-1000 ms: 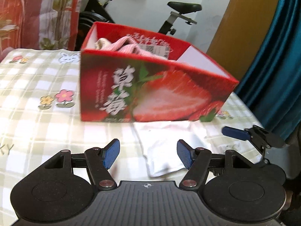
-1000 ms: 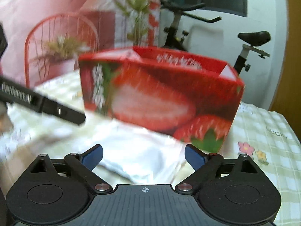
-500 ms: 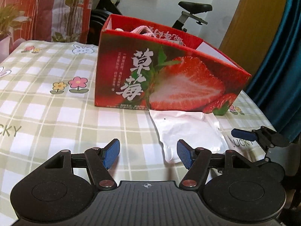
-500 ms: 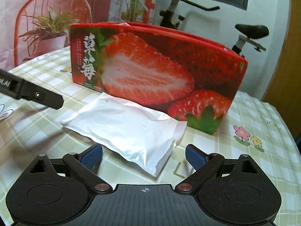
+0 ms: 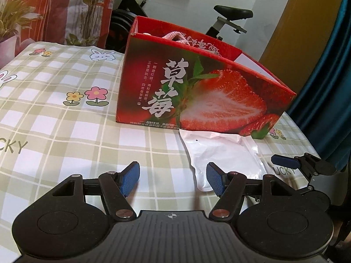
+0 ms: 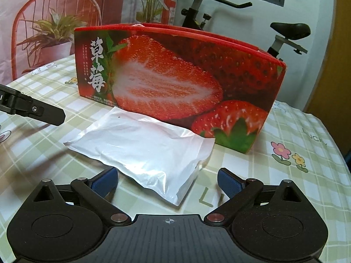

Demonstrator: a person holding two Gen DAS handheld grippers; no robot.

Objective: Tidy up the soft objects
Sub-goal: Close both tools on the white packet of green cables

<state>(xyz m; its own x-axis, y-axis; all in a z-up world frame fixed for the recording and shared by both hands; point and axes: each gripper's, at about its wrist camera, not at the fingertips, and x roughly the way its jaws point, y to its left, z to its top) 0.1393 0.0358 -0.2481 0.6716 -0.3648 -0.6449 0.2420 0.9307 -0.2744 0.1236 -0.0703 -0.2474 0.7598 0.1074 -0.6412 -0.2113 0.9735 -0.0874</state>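
Where left view looks into box (image 5: 197, 83) | pink knit (image 5: 175, 37) shows | right: hidden

Both cameras sit low over the table, each looking forward and down along its own gripper fingers toward the strawberry box (image 5: 197, 92).

The left wrist view stands off the box's front left corner, a little higher, so it looks over the rim into the box, and it catches the right gripper (image 5: 285, 161) at its right edge.

The right wrist view is lower, facing the box's (image 6: 175, 74) long front nearly square on, with the left gripper (image 6: 33, 109) entering from its left edge.

Both views share the box front, the white pouch (image 5: 226, 155) (image 6: 144, 151) lying just before it, the checked tablecloth (image 5: 54, 114) (image 6: 296, 175) and the exercise bike (image 5: 230, 15) (image 6: 285, 30) behind.
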